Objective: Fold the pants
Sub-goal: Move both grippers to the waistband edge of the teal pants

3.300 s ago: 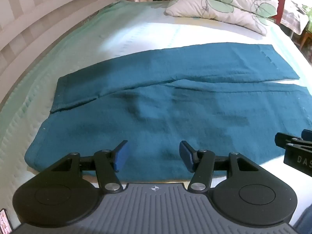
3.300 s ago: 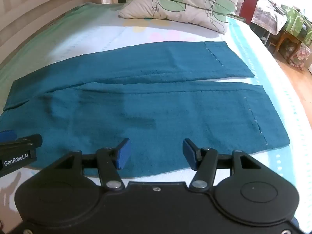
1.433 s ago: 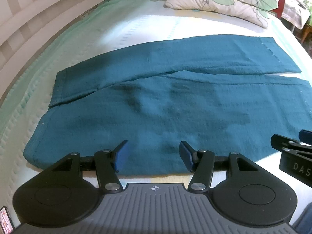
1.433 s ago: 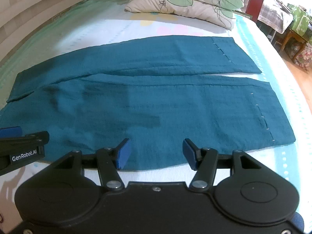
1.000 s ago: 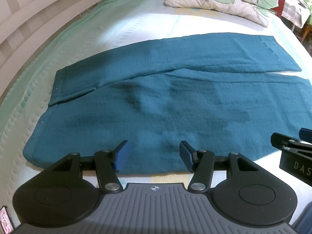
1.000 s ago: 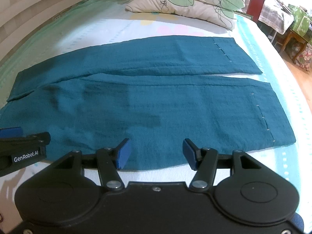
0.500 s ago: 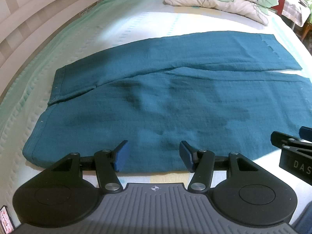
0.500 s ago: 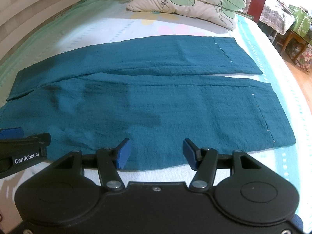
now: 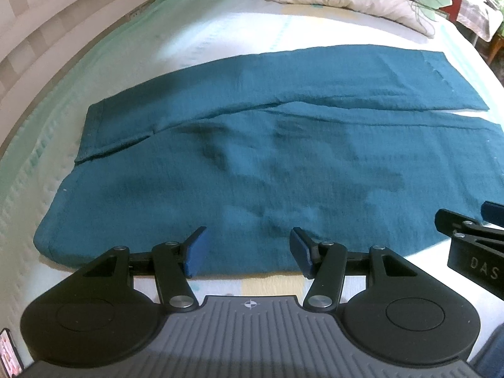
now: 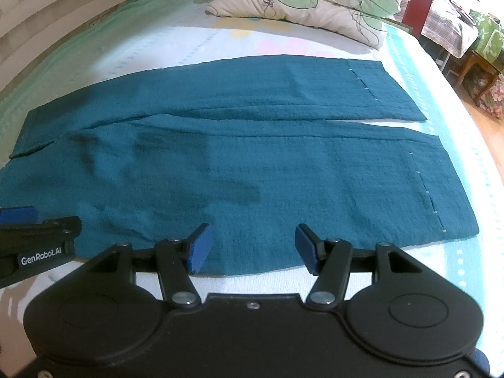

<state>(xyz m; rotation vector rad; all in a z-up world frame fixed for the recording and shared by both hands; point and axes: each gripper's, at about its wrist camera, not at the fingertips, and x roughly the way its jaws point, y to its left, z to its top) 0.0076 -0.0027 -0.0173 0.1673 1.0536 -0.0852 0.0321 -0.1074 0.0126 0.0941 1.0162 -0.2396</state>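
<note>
Teal pants (image 9: 283,163) laid flat and full-length on the bed (image 9: 220,31), waistband toward the left of both views and the two legs running to the right, the far leg (image 10: 267,88) and near leg (image 10: 283,182) parted by a narrow sliver of sheet near the hems. No fold is visible: the garment lies in a single spread layer, with only a small flap turned over at the waistband (image 9: 94,132) and shallow wrinkles across the seat. The task therefore appears to stand at its beginning, with the whole folding sequence left, probably leg over leg first and then the length reduced. The left gripper (image 9: 249,249) and the right gripper (image 10: 252,249) both hover over the near edge of the pants, jaws parted with nothing between the blue pads, and no fabric is pinched or lifted. Each gripper shows in the other's view only as a cropped black finger at the frame edge. Two patterned pillows (image 10: 315,3) lie beyond the pants at the far side of the bed. Hard to make out: the near hem line directly under each gripper body, which hides the fabric edge there; the right end of the near leg, cut off in the left wrist view; and the waistband corner, cut off at the left of the right wrist view. Whether the dark patches on the cloth are shadow or damp cannot be told.
</note>
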